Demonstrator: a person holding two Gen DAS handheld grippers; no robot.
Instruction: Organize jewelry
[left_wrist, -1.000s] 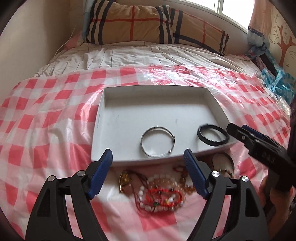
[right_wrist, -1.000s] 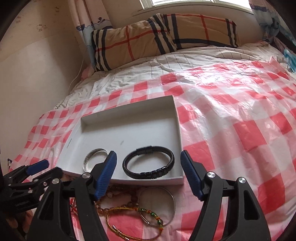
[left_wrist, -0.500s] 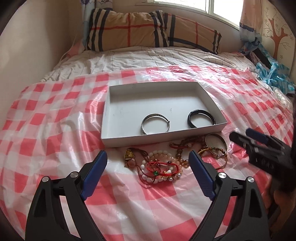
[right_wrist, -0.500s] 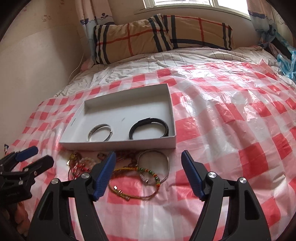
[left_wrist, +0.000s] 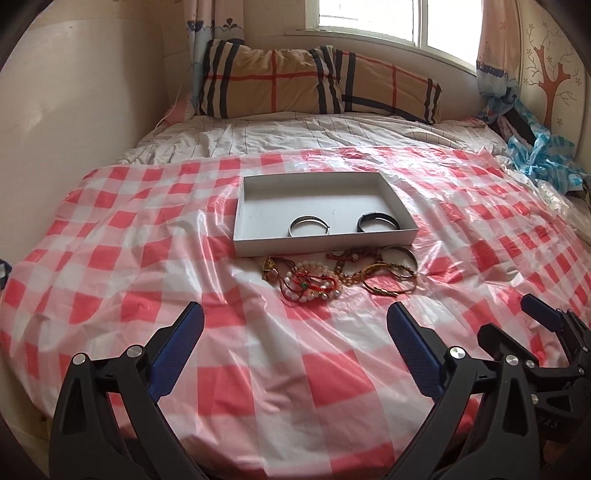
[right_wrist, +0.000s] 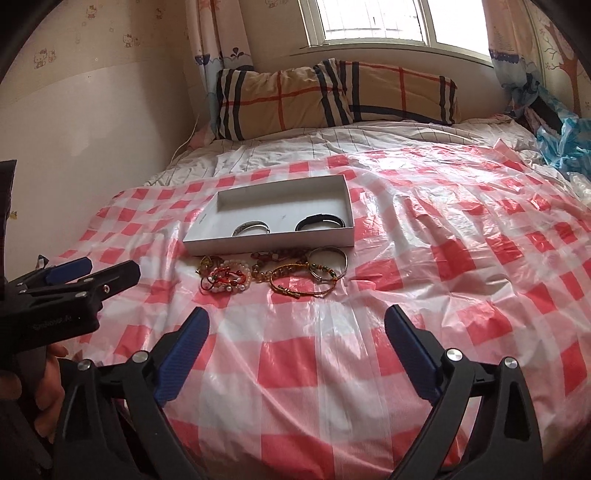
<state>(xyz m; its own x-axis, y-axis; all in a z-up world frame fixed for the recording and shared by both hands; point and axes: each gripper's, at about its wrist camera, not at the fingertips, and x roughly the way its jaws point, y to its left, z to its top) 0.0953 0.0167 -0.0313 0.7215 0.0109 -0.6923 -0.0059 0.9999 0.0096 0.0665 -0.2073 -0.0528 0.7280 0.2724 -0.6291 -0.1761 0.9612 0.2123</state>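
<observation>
A white shallow box (left_wrist: 255, 247) (right_wrist: 266, 243) lies on the red-checked plastic sheet (left_wrist: 258, 369). In it lie a silver bangle (left_wrist: 309, 226) (right_wrist: 251, 228) and a black bracelet (left_wrist: 378, 222) (right_wrist: 320, 222). A heap of bead and cord bracelets (left_wrist: 332, 277) (right_wrist: 273, 275) lies just in front of the box. My left gripper (left_wrist: 293, 314) hangs well short of the heap, its jaws opening with nothing between them. My right gripper (right_wrist: 295, 314) is likewise back from the heap, its jaws opening and empty.
A plaid pillow (left_wrist: 317, 81) lies at the head of the bed under a window. A wall (left_wrist: 74, 110) runs along the left side. Blue plastic bags (left_wrist: 546, 155) are piled at the far right. A hand (right_wrist: 40, 384) holds the left gripper's handle.
Both grippers have pulled back and upward from the box, which now looks small and far. Their jaws have spread wider. The bangle and black bracelet stay in the box.
</observation>
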